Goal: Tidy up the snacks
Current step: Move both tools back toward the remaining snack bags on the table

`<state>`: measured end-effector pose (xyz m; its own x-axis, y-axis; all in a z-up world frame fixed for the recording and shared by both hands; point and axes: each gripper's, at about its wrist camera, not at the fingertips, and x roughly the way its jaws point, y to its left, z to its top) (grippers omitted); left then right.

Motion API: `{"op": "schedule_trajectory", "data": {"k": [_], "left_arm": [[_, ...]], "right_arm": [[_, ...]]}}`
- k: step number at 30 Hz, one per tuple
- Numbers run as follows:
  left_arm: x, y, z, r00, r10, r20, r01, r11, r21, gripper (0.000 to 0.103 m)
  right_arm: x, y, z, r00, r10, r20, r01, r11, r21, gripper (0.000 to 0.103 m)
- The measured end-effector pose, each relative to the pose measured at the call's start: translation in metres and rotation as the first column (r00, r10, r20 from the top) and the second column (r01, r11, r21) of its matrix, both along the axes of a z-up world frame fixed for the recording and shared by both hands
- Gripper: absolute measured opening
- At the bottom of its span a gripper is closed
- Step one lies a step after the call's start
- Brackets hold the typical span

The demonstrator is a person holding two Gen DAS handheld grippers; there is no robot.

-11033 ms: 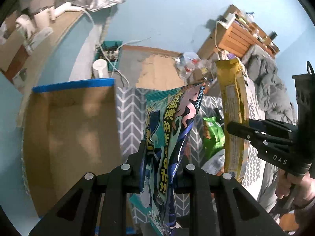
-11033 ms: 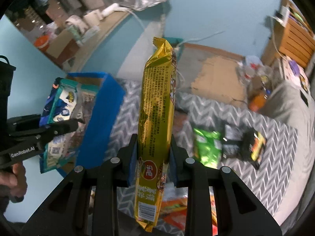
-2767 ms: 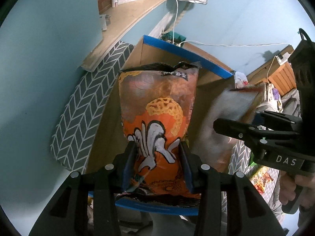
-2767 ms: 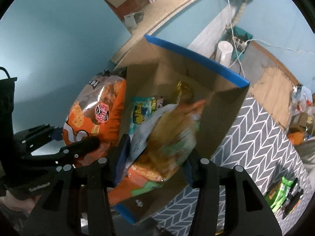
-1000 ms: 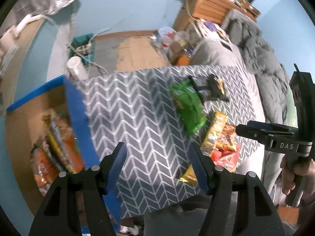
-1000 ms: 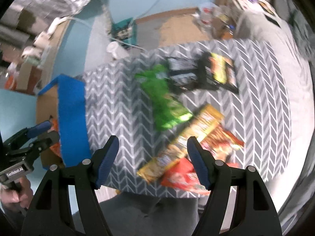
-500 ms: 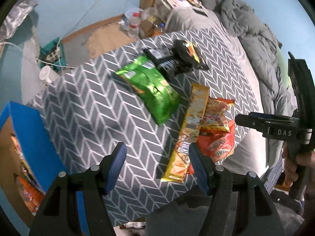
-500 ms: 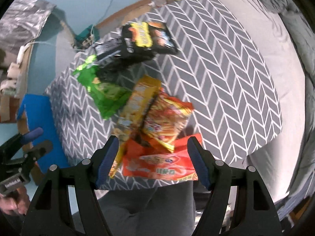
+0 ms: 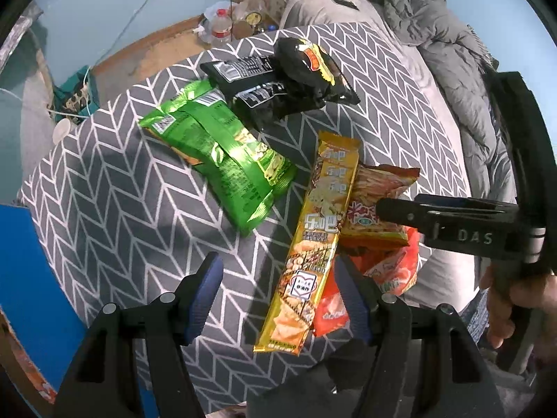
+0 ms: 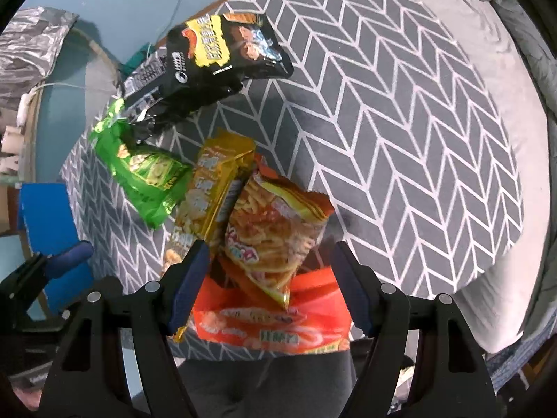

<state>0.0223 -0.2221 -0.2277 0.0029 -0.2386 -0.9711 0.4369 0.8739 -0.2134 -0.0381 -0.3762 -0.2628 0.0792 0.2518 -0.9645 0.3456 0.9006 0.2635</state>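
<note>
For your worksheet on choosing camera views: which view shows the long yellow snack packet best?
The left wrist view: the long yellow snack packet lies uncovered, visible end to end. In the right wrist view, the packet is partly hidden behind the right gripper's finger.

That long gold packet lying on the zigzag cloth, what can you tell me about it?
The long gold packet is a slim, shiny foil-like snack wrapper, printed with snack pictures, red characters and a small white heart label. It looks sealed and lies flat on the grey chevron cloth, slanting across it. Its right edge overlaps an orange noodle-snack bag, and its lower part lies over a red packet. The green bag lies just beside its upper end; contact is unclear. Neither gripper touches it.
</note>
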Motion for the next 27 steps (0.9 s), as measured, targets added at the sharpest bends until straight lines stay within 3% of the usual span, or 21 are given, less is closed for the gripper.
{"op": "schedule_trajectory", "data": {"k": [6,10,16,20,27], "left_arm": [[0.001,-0.009,-0.012,1.0,0.004,-0.017,-0.004,1.0,0.022,0.068],[0.003,-0.018,-0.016,1.0,0.002,-0.019,-0.001,1.0,0.027,0.072],[0.005,-0.038,-0.027,0.999,-0.018,-0.031,0.02,0.999,0.049,0.072],[0.005,-0.054,-0.039,0.998,-0.036,-0.05,0.04,0.997,0.067,0.072],[0.006,-0.075,-0.06,0.996,-0.046,-0.078,0.053,0.994,0.1,0.072]], "right_arm": [[0.008,0.006,-0.021,0.999,0.024,-0.028,-0.024,1.0,0.008,0.072],[0.011,0.009,-0.033,0.998,0.046,-0.036,-0.045,0.999,0.021,0.058],[0.018,-0.003,-0.026,0.995,0.102,-0.005,-0.102,0.995,-0.018,0.048],[0.024,-0.022,-0.021,0.99,0.137,-0.009,-0.138,0.989,-0.055,0.048],[0.03,-0.054,-0.018,0.994,0.103,-0.021,-0.103,0.994,-0.026,0.055]]}}
